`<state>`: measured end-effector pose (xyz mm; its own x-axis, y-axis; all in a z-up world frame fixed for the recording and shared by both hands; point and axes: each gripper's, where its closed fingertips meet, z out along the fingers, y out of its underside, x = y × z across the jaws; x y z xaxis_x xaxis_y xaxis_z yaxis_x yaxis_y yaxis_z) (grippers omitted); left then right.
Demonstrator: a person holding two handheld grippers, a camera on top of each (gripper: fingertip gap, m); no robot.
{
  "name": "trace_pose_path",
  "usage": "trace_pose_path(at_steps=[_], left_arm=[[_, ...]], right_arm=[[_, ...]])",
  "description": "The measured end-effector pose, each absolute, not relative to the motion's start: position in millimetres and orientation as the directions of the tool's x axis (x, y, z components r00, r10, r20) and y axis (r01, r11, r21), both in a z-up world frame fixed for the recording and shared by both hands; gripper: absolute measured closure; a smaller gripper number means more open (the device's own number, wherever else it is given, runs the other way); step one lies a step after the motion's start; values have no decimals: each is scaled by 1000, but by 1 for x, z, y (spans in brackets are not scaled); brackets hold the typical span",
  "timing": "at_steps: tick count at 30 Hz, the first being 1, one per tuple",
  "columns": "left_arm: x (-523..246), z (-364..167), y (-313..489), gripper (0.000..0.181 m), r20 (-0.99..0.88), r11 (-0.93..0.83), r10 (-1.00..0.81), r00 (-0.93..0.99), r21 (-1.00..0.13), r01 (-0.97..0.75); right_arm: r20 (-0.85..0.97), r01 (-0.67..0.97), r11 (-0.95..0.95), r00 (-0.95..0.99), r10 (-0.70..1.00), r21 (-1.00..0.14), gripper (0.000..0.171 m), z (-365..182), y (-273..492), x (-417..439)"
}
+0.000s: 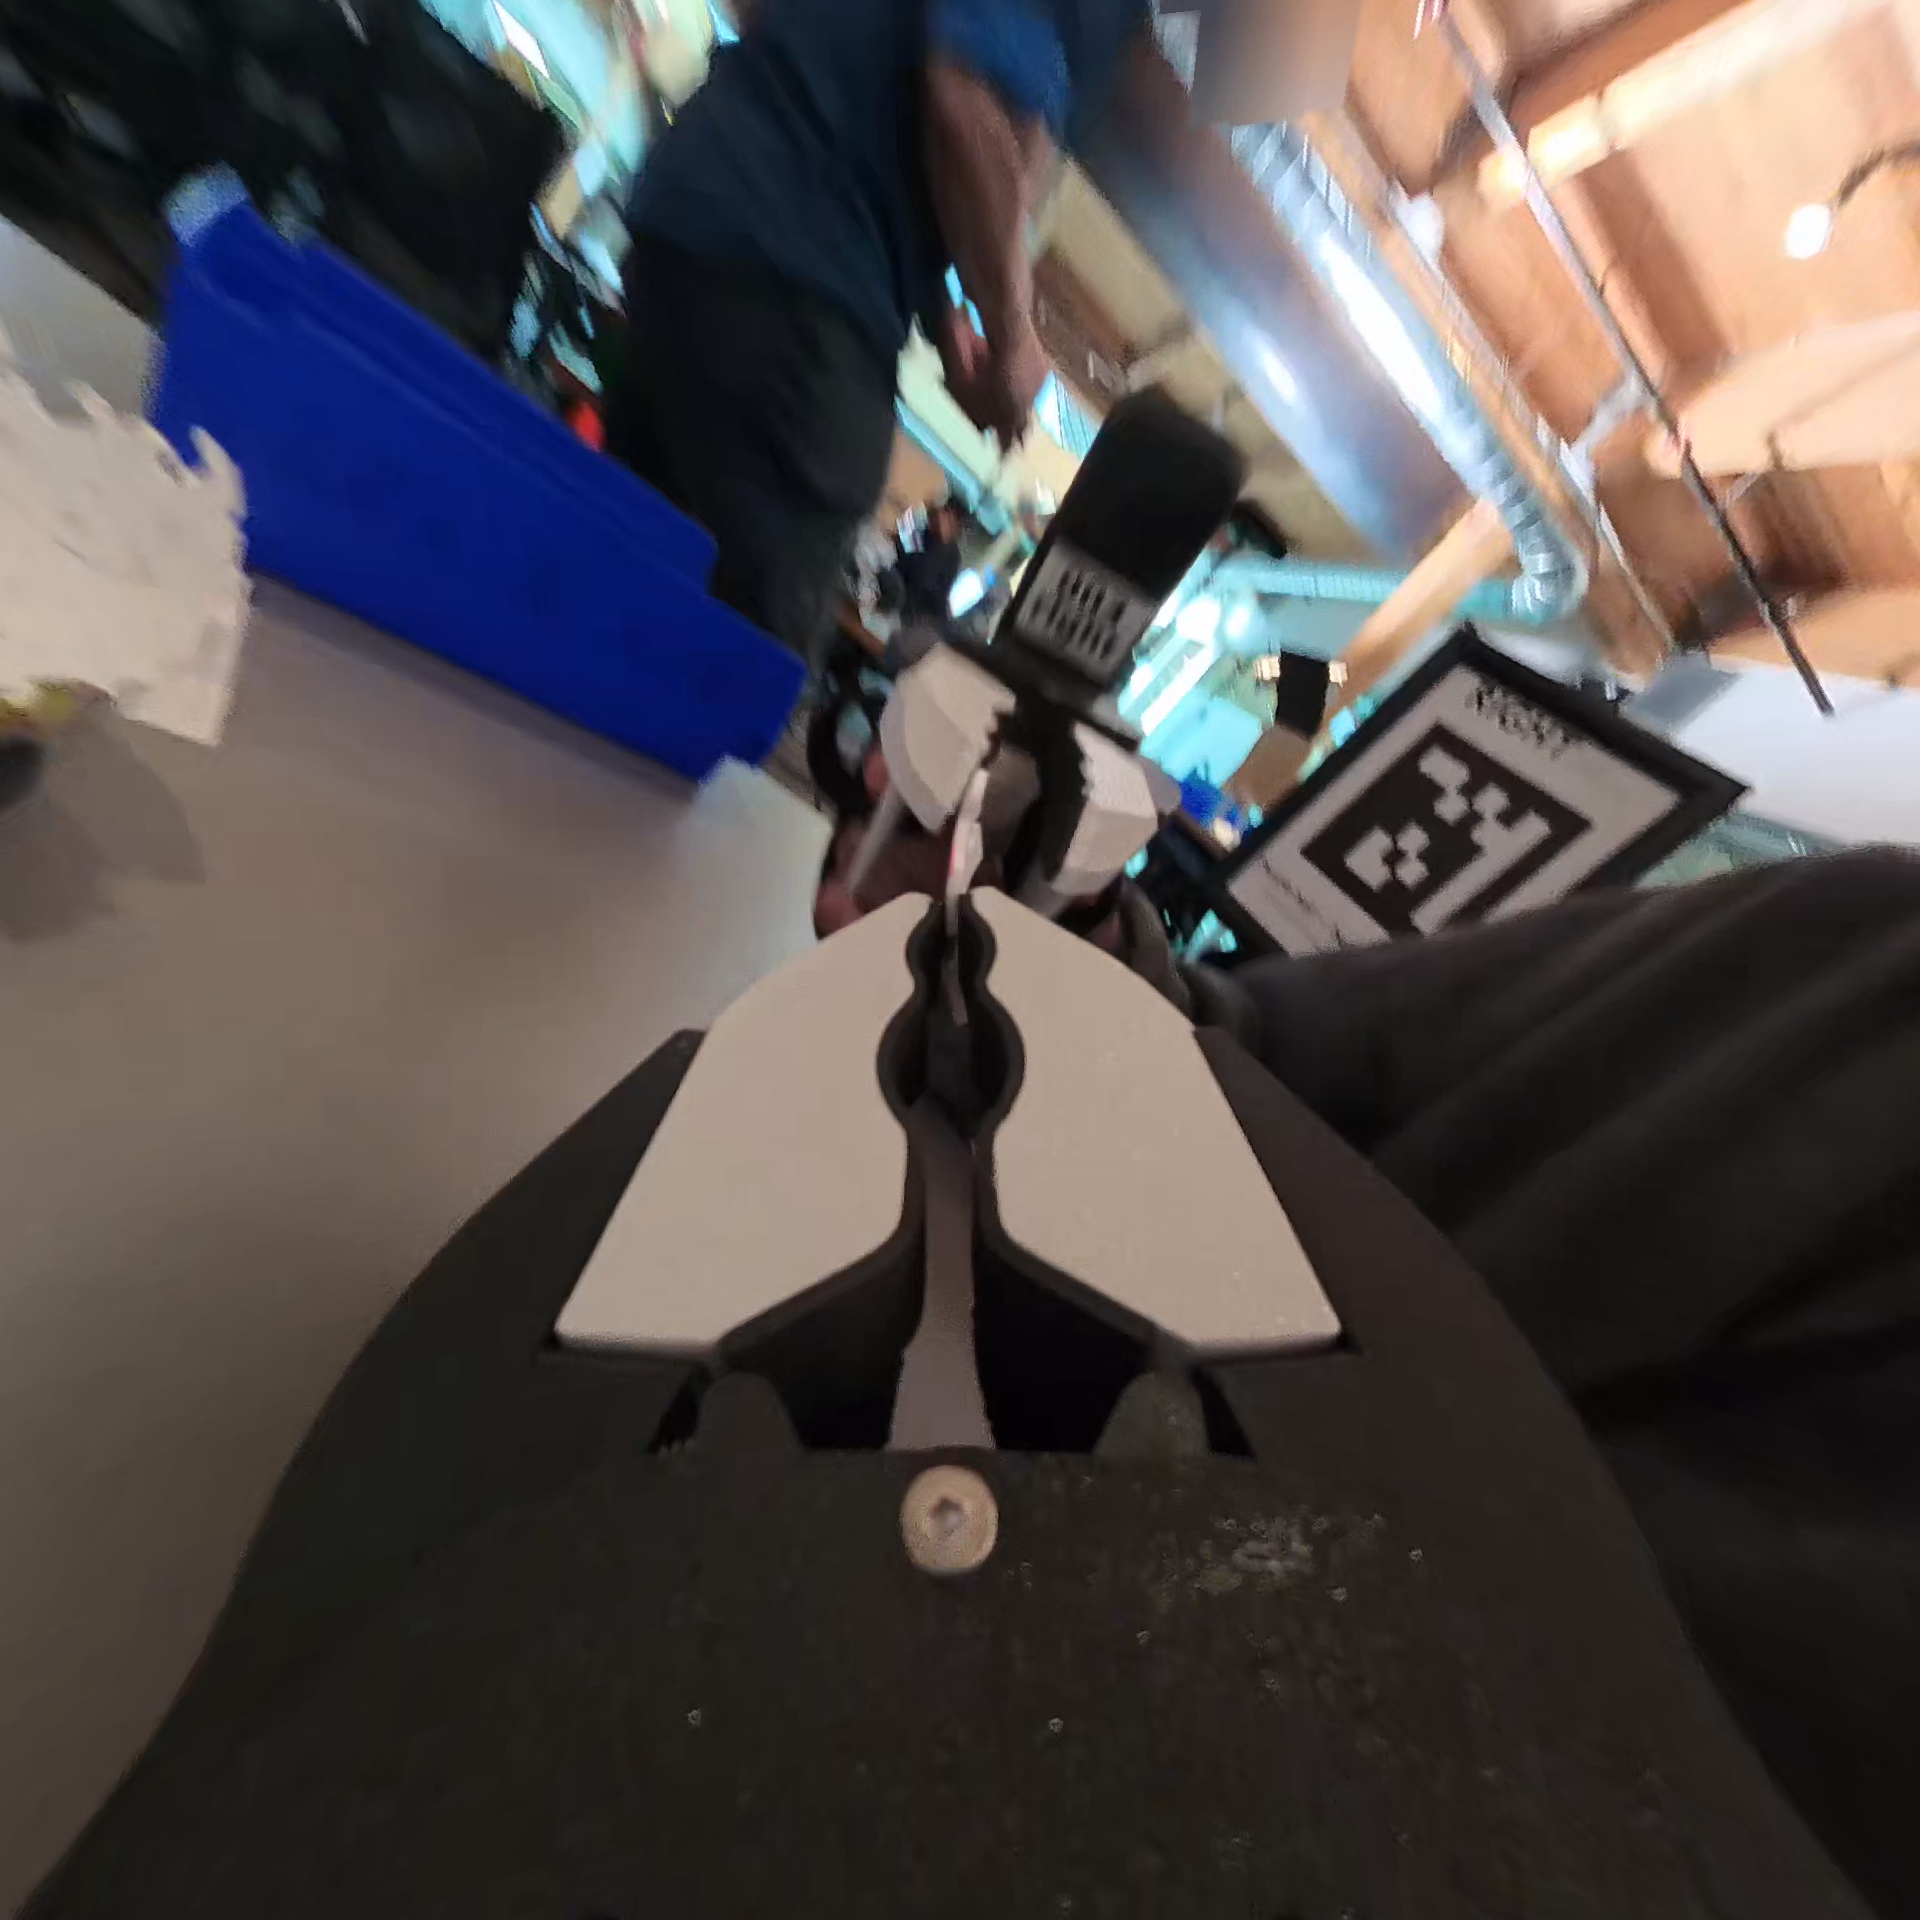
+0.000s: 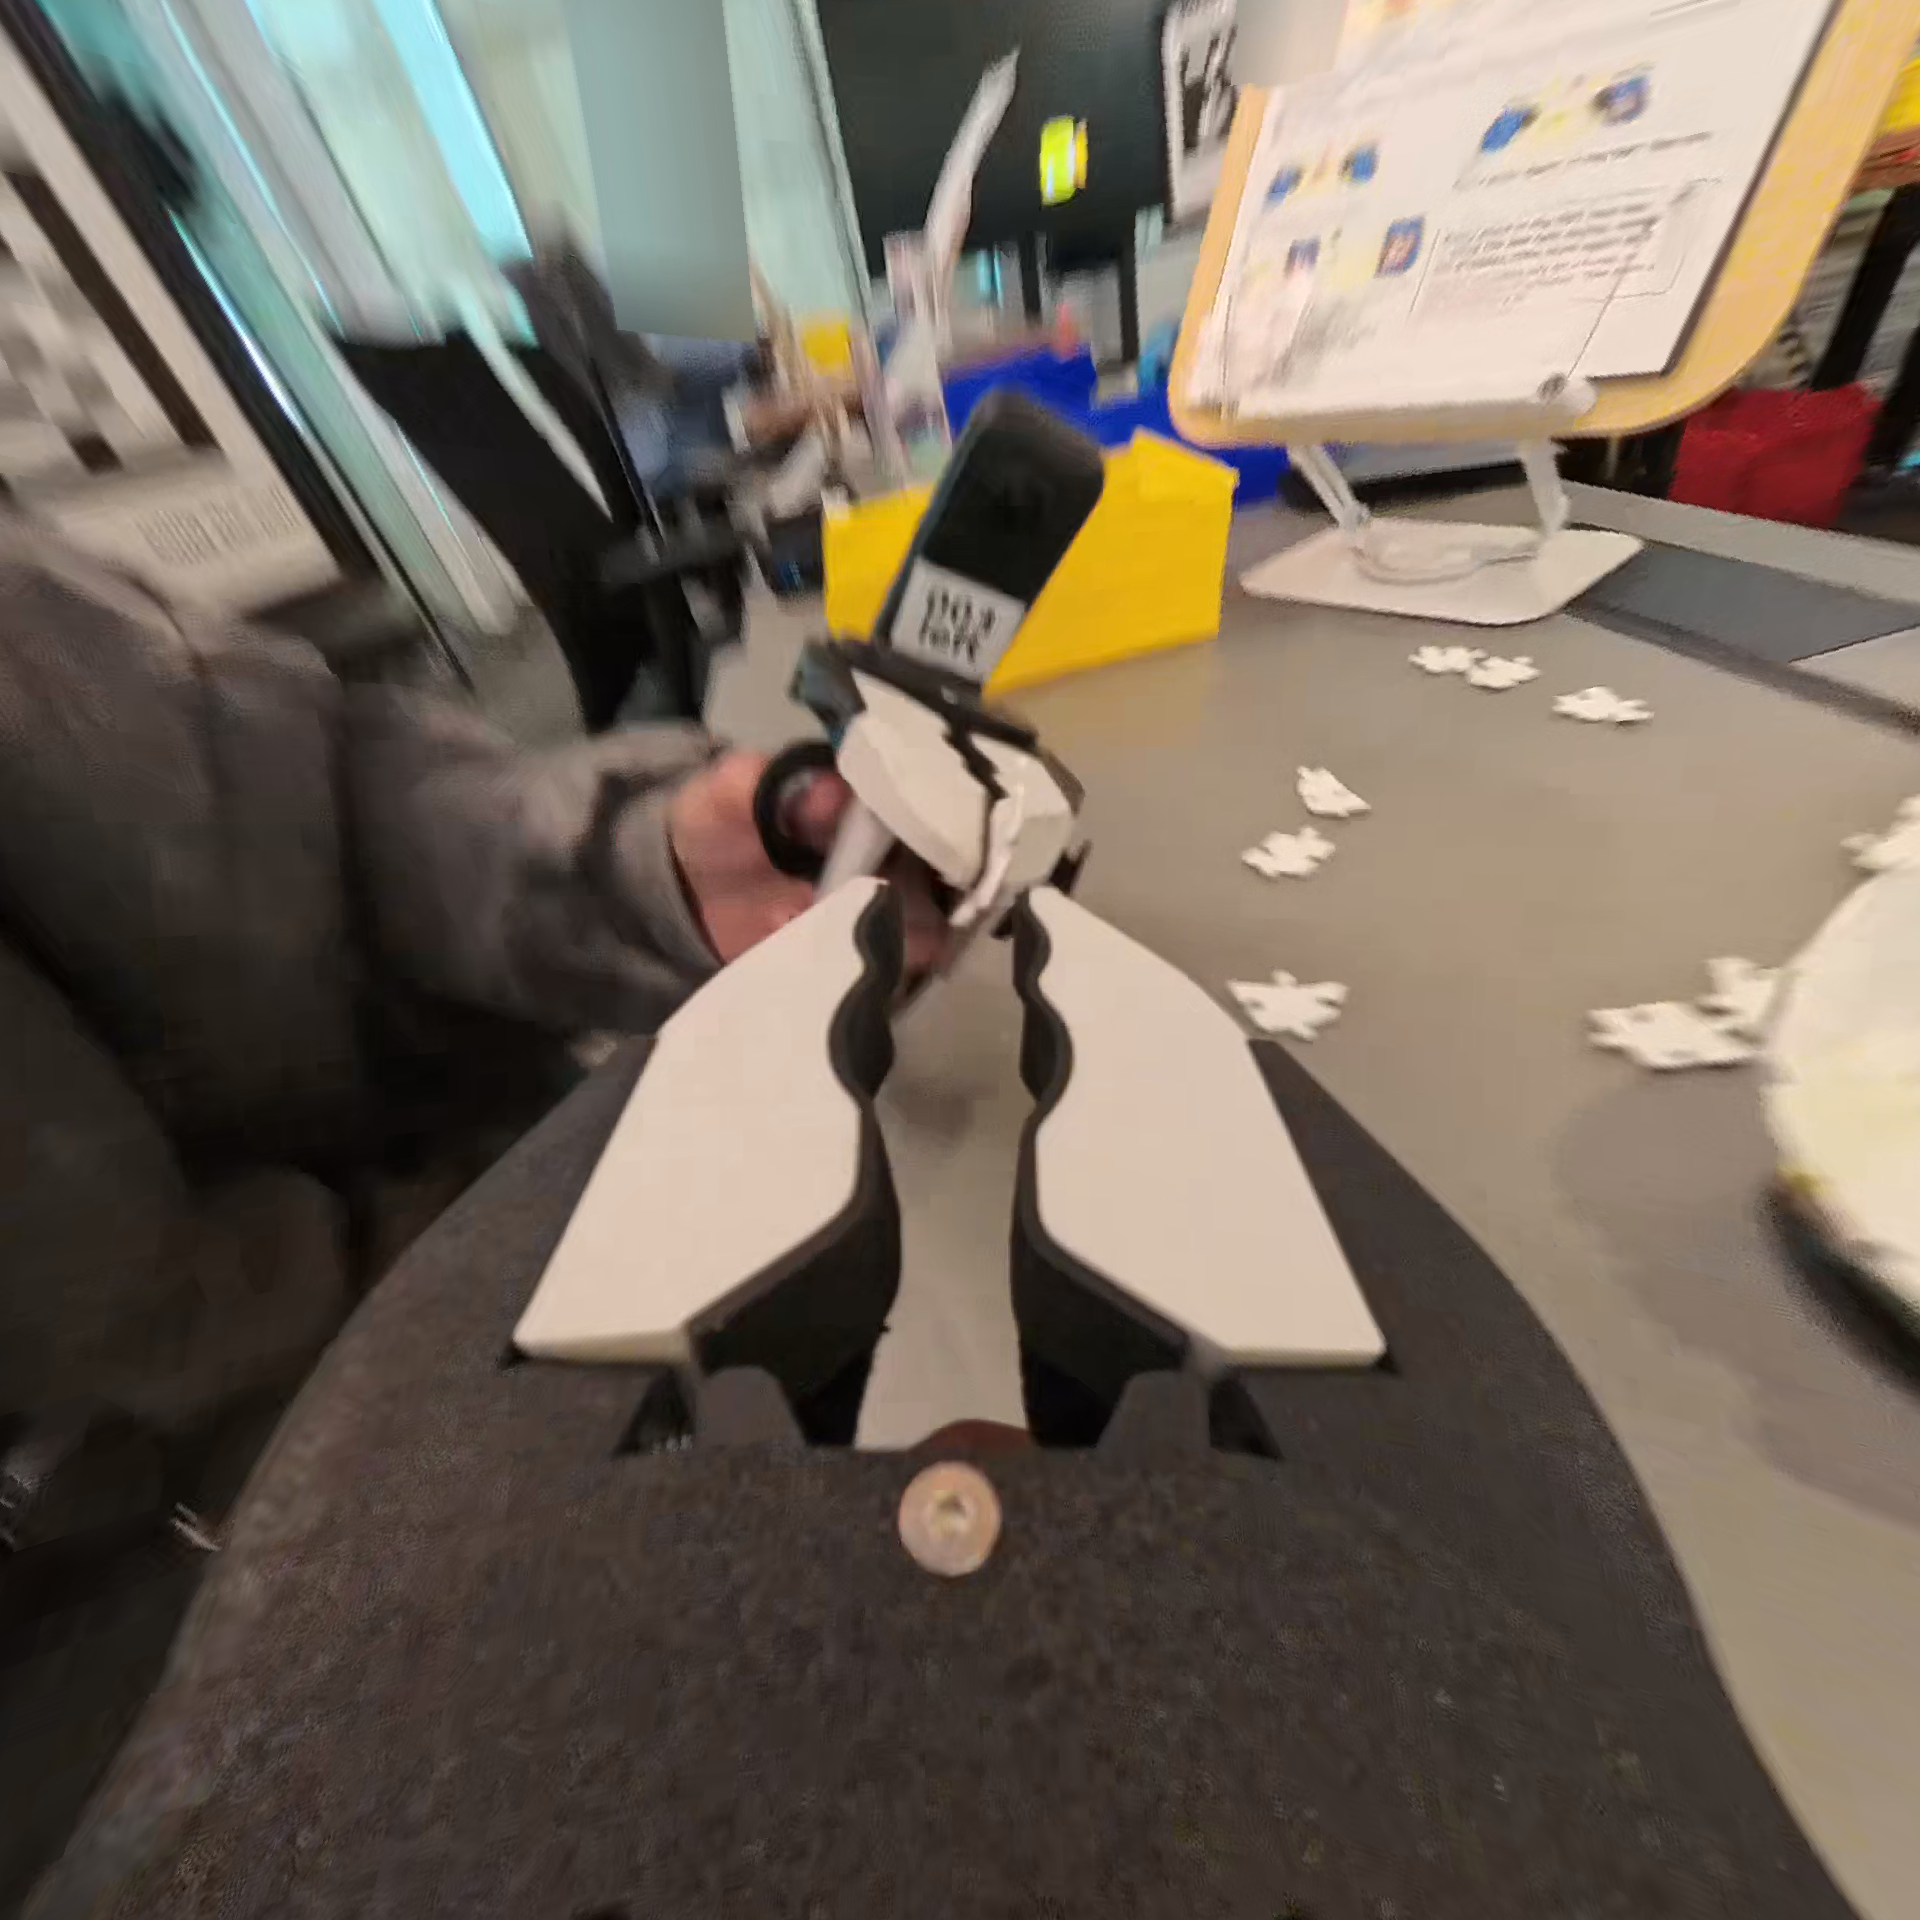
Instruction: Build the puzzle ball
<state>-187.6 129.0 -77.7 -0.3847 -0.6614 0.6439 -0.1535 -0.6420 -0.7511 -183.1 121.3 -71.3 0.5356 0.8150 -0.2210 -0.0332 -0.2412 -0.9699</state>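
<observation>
My left gripper (image 1: pixel 954 912) is shut on a thin white puzzle piece (image 1: pixel 961 868), seen edge-on between its tips. My right gripper (image 2: pixel 951 906) is open, its tips on either side of that same piece (image 2: pixel 982 888) without closing on it. The two grippers face each other above the table; the left one (image 2: pixel 987 821) shows just ahead in the right wrist view, the right one (image 1: pixel 1003 821) in the left wrist view. The part-built white puzzle ball (image 2: pixel 1849 1091) sits at the right edge, and also shows at far left in the left wrist view (image 1: pixel 114 582). Several loose white pieces (image 2: pixel 1288 1003) lie on the grey table (image 2: pixel 1455 935).
A blue bin (image 1: pixel 416 499) stands behind the ball. A yellow bin (image 2: pixel 1122 561) and an instruction board on a white stand (image 2: pixel 1455 239) are at the back. A black-and-white marker board (image 1: pixel 1455 821) stands on the table. A person (image 1: pixel 769 312) stands beyond the table. Both grippers' tips are close together, under 4 cm apart. From either gripper's tips it is about 20 centimeters to the part-built white puzzle ball (image 2: pixel 1849 1091).
</observation>
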Motion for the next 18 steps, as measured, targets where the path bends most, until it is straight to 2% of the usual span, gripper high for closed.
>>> trace_pose_path(at_steps=[2, 5, 10, 13, 18], left_arm=[[-187, -74, 136, 179, 647, -670, -659, -383, -737, -91], [-187, -73, 141, 179, 657, -697, -649, -385, -715, -45], [-186, -76, 137, 179, 651, -685, -657, -381, -726, -60], [-183, -78, 133, 179, 644, -674, -670, -369, -736, -59], [-176, -83, 133, 179, 633, -656, -700, -330, -753, -50]], right_arm=[[-369, -245, -282, 479, 796, -927, 155, -65, 125, -185], [-459, -367, -312, 440, 772, -876, 156, -65, 134, -185], [-478, -371, -328, 454, 752, -869, 155, -75, 140, -187], [-477, -374, -328, 439, 762, -867, 167, -72, 138, -187], [-427, -305, -306, 523, 738, -902, 169, -76, 141, -181]])
